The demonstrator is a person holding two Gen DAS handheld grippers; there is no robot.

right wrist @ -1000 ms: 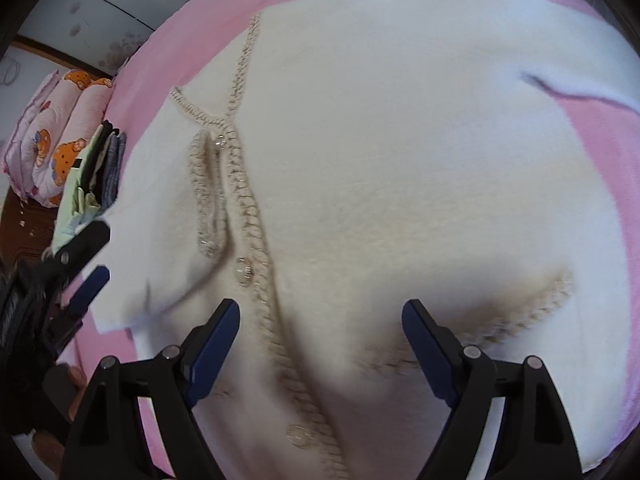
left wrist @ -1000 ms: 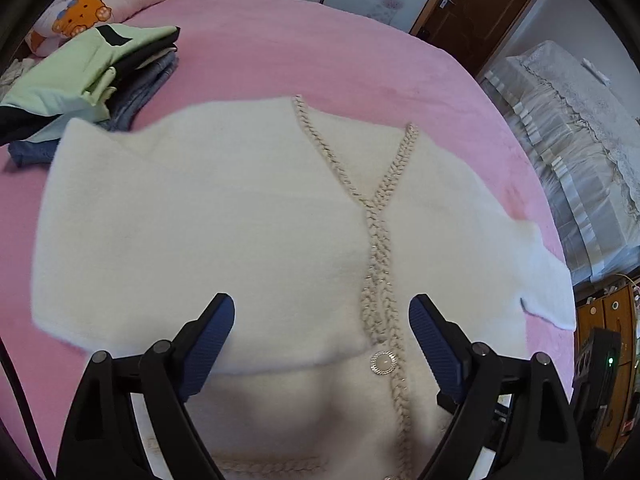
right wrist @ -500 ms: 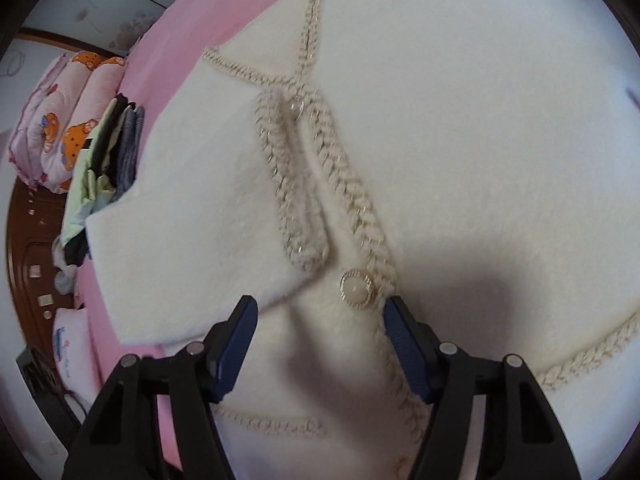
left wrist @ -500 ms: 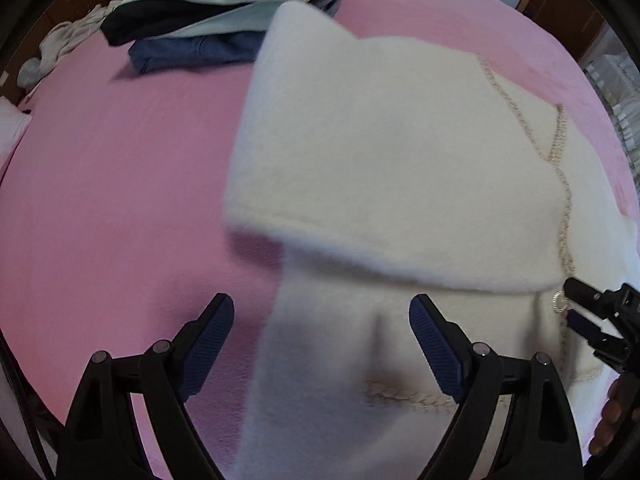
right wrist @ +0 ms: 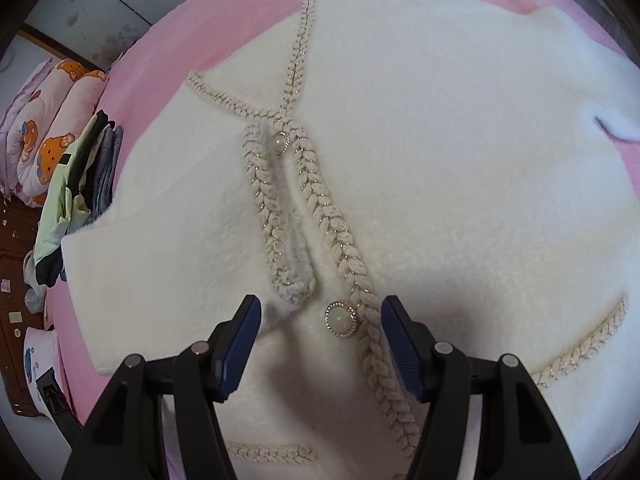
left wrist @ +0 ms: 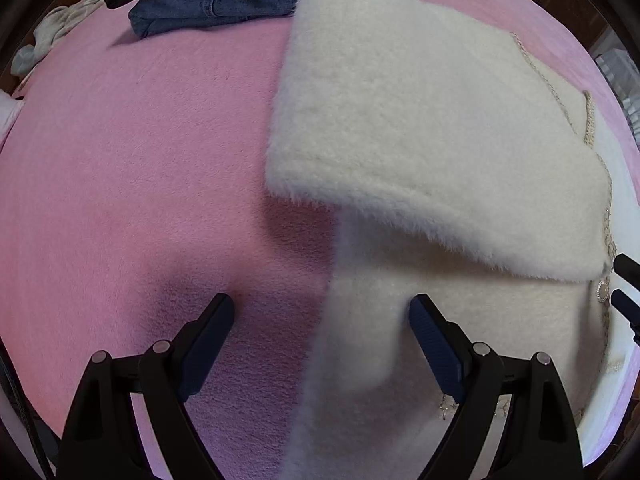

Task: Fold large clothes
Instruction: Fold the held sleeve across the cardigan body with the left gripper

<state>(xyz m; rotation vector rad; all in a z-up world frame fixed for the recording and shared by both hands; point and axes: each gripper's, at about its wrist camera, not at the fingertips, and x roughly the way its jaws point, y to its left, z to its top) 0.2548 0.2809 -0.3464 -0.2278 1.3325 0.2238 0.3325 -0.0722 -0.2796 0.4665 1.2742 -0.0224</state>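
Observation:
A fluffy cream cardigan (left wrist: 420, 128) with braided beige trim and pearl buttons lies flat on the pink bed cover (left wrist: 132, 168); its left sleeve is folded across the chest. My left gripper (left wrist: 322, 320) is open and empty, low over the cardigan's left side edge. My right gripper (right wrist: 320, 320) is open and empty, straddling a pearl button (right wrist: 340, 319) on the front placket (right wrist: 320, 208). The right gripper's fingertips (left wrist: 624, 300) show at the right edge of the left wrist view.
A stack of folded clothes (left wrist: 212, 4) lies beyond the cardigan, also in the right wrist view (right wrist: 76, 176). Bear-print pillows (right wrist: 44, 132) sit at the bed's far side. Dark wooden furniture (right wrist: 16, 312) stands beside the bed.
My left gripper has swung left and dropped to the cardigan's side edge. My right gripper has moved in close over the placket button and narrowed somewhat. The cardigan has not moved.

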